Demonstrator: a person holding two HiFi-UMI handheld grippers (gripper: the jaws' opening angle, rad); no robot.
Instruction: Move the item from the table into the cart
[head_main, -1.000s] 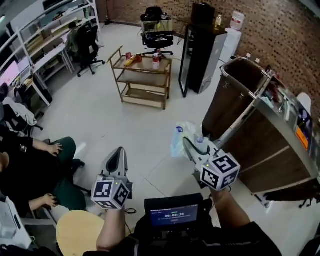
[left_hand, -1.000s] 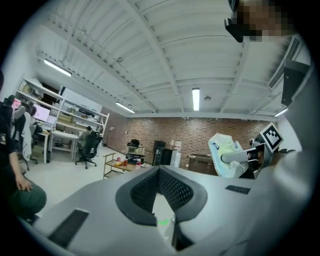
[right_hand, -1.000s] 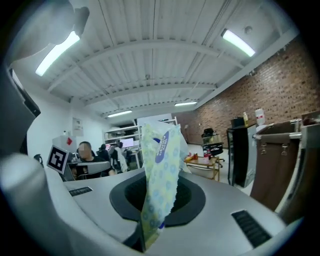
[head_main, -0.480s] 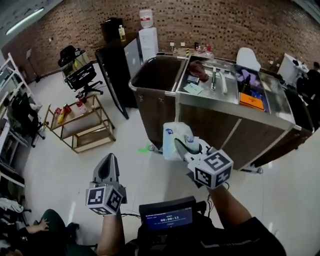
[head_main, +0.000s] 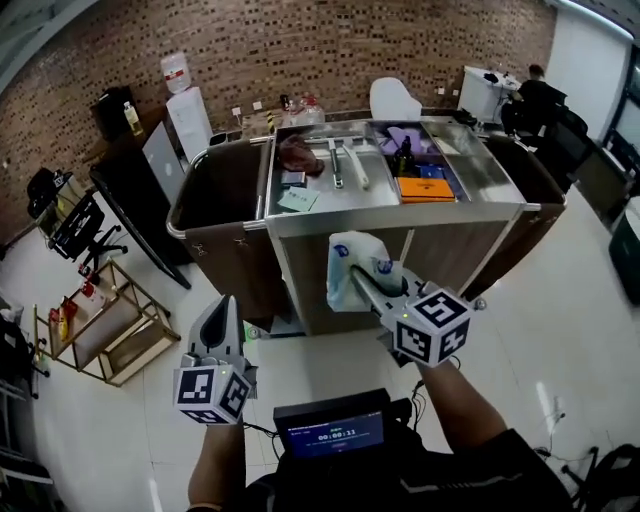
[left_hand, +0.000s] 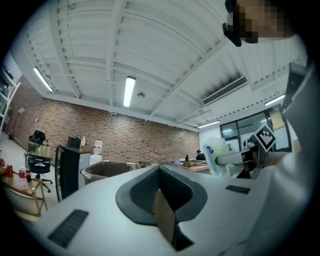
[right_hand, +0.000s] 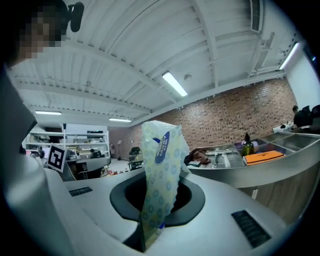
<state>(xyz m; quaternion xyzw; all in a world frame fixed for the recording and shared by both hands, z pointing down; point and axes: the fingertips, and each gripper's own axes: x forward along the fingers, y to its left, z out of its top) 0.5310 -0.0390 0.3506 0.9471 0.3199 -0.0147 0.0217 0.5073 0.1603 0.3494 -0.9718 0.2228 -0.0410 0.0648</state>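
Right gripper (head_main: 356, 286) clamps what looks like a tissue pack (head_main: 344, 255), facing the cart (head_main: 400, 212). Left gripper (head_main: 222, 303): jaws together, empty.

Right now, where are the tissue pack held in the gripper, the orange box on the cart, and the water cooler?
tissue pack (head_main: 345, 256), head view, on its pale upper part.
orange box (head_main: 427, 189), head view, on the middle of its top.
water cooler (head_main: 190, 122), head view, on the white front of its body.
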